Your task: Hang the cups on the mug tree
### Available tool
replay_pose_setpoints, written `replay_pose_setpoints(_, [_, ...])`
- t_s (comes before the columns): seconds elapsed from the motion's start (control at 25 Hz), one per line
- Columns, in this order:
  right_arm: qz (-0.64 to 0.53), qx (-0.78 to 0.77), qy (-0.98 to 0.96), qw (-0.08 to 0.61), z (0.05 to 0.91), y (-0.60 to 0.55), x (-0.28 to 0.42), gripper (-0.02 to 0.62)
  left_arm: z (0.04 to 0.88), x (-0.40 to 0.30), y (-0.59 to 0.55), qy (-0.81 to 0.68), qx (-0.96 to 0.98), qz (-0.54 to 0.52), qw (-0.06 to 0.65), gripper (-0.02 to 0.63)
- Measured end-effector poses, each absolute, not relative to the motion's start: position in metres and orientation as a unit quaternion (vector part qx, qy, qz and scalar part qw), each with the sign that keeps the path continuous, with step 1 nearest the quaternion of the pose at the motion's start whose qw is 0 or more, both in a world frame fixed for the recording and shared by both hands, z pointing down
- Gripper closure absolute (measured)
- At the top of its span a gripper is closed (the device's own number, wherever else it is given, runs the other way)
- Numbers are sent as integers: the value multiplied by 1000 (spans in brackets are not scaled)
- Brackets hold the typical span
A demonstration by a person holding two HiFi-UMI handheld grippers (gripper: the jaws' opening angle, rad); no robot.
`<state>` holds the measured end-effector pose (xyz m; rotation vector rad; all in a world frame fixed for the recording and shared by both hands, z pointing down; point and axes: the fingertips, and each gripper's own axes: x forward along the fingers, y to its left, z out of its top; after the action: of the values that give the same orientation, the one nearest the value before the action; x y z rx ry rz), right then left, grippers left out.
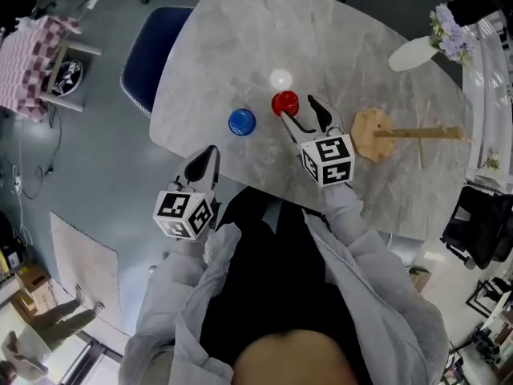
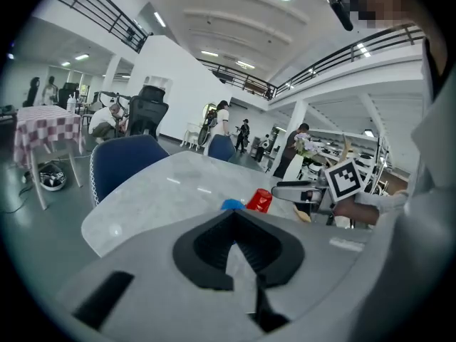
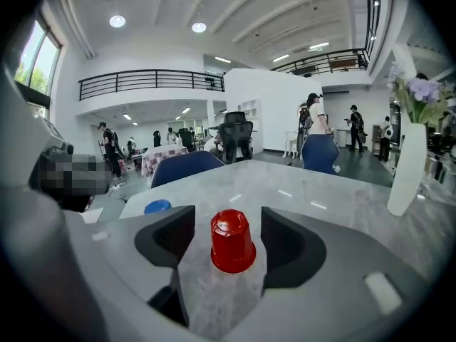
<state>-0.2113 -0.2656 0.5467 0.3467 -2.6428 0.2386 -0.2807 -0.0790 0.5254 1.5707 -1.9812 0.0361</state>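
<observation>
The red cup (image 1: 284, 103), upturned on the table (image 1: 337, 46) just left of the mug tree (image 1: 373, 133), is straddled untouched by the spread jaws of the right gripper (image 1: 296, 107), apparently ahead of a pickup. The left gripper (image 1: 211, 152), closed and empty, is held farther left of the tree.

This is a large open-plan workspace, part office and part lab hall. In the right gripper view a mezzanine with a black railing (image 3: 149, 84) runs across the upper half under a white ceiling with round recessed lights (image 3: 117, 21), and a black office chair (image 3: 236, 132) and standing people (image 3: 313, 116) occupy the far floor. In the head view a pale marble-look counter (image 1: 345, 46) stands on grey flooring (image 1: 80, 159), with a blue chair (image 1: 152, 54) at its upper left and a checked-cloth table (image 1: 28, 62) at far left.
</observation>
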Motion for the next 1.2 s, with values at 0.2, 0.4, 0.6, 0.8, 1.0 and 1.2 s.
replay_pose_setpoints(0.2, [77, 117, -957, 252, 579, -269, -226, 298, 541, -285, -70, -757, 573, 11, 312, 607])
replay_pose_setpoints(0.4, [69, 118, -958, 254, 592, -270, -234, 357, 554, -281, -59, -759, 563, 11, 327, 607])
replay_pose_setpoints(0.6, [54, 112, -960, 252, 588, -266, -240, 357, 554, -287, -62, -752, 571, 13, 328, 607])
replay_pose_setpoints(0.8, [57, 144, -958, 240, 568, -271, -219, 357, 538, -286, -75, -740, 597, 14, 311, 607])
replay_pose_setpoints(1.0, [64, 178, -957, 220, 538, -277, -195, 357, 522, -279, -88, -722, 625, 19, 296, 607])
replay_pose_setpoints(1.2, [87, 208, -957, 185, 506, -271, -169, 359, 507, -271, -100, -702, 654, 20, 282, 607])
